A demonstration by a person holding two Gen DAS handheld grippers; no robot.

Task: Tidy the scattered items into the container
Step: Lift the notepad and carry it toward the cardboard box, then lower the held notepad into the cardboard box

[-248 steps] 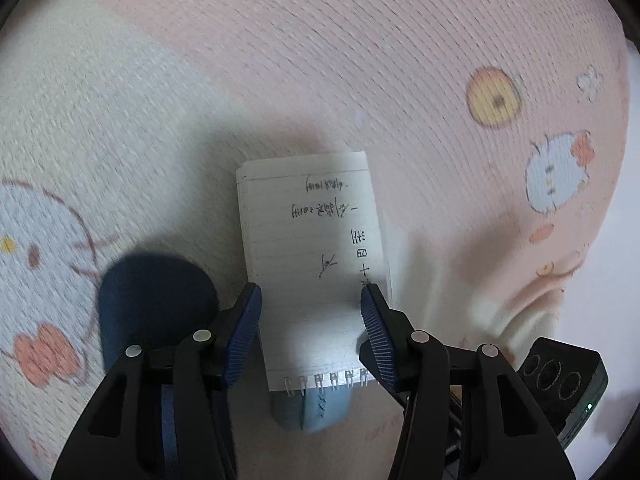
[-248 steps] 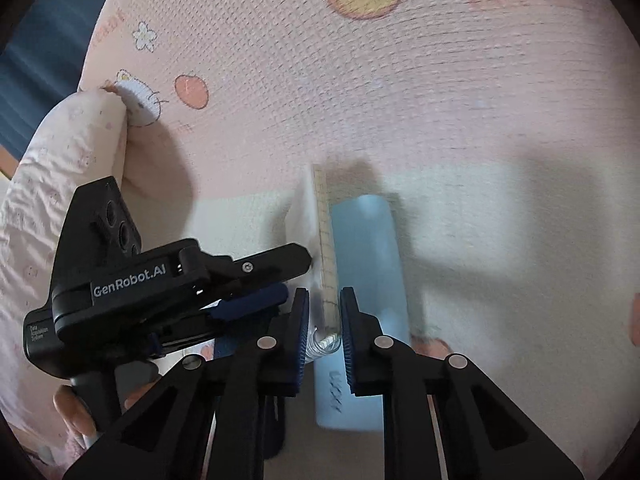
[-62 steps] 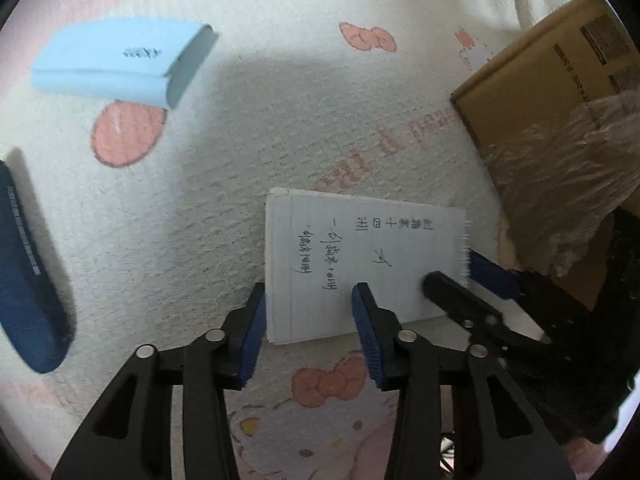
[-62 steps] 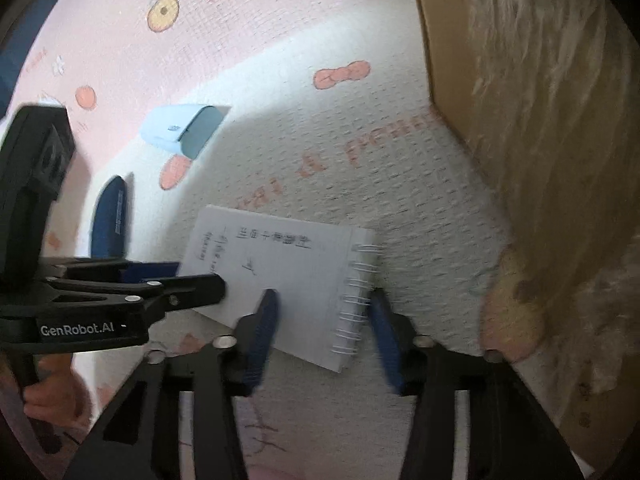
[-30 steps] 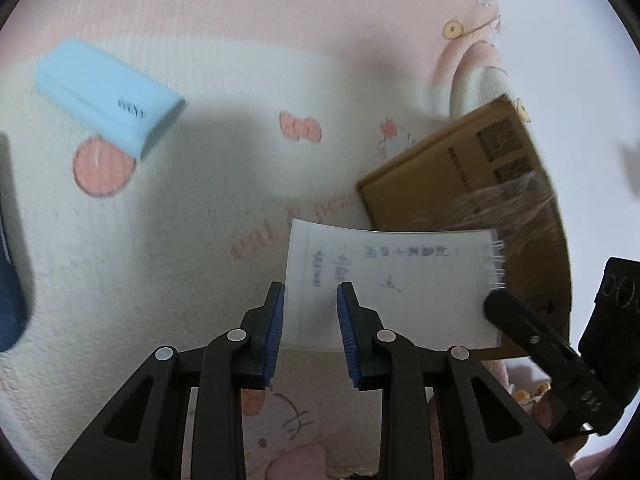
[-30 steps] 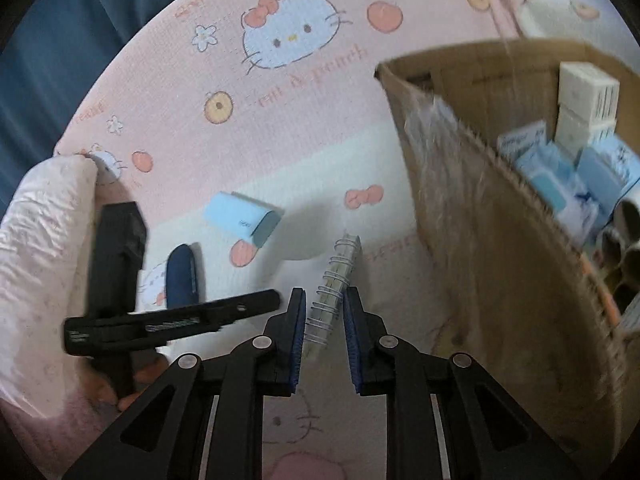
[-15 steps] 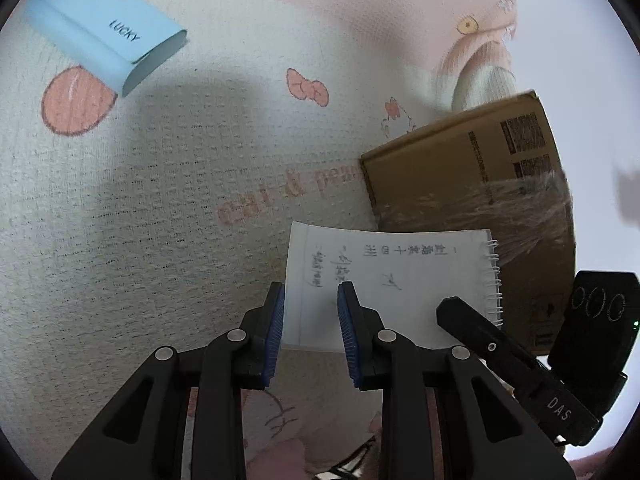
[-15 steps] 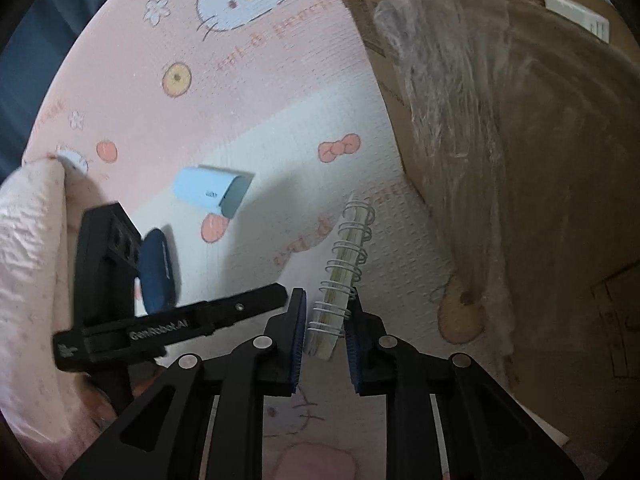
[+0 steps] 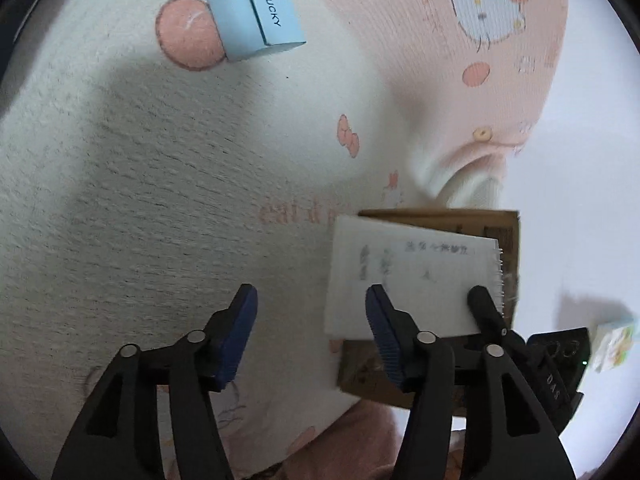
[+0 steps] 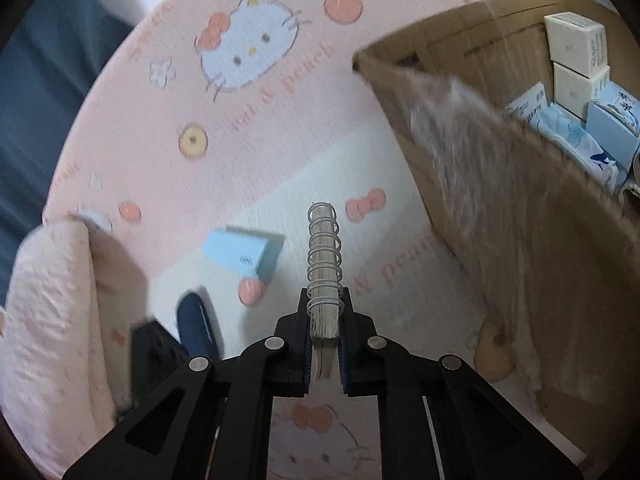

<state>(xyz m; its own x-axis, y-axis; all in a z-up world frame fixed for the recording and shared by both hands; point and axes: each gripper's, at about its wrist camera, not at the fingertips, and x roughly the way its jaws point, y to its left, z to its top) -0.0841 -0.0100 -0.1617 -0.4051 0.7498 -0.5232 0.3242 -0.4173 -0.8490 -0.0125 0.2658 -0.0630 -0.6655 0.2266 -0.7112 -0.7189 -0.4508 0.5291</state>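
A white spiral notebook (image 10: pixel 324 264) with handwriting stands on edge in my right gripper (image 10: pixel 325 320), which is shut on its wire-bound side. In the left wrist view the notebook (image 9: pixel 412 280) hangs in front of the brown cardboard box (image 9: pixel 440 216), with a right finger (image 9: pixel 480 304) on it. My left gripper (image 9: pixel 310 304) is opening, its jaws wide; the notebook's near edge shows in the gap, but the pads do not touch it. The open box (image 10: pixel 520 240) rises at the right with clear film over its near wall.
A light blue box marked LUCKY (image 9: pixel 256 4) (image 10: pixel 244 256) and a dark blue case (image 10: pixel 196 324) lie on the pink cartoon-print mat. White and blue packets (image 10: pixel 576 40) fill the cardboard box. A pink quilted cushion (image 10: pixel 48 320) lies at the left.
My left gripper has let go of the notebook and spread its jaws, rolling and sinking. The right gripper has clamped tighter on the spiral edge and swung towards the box.
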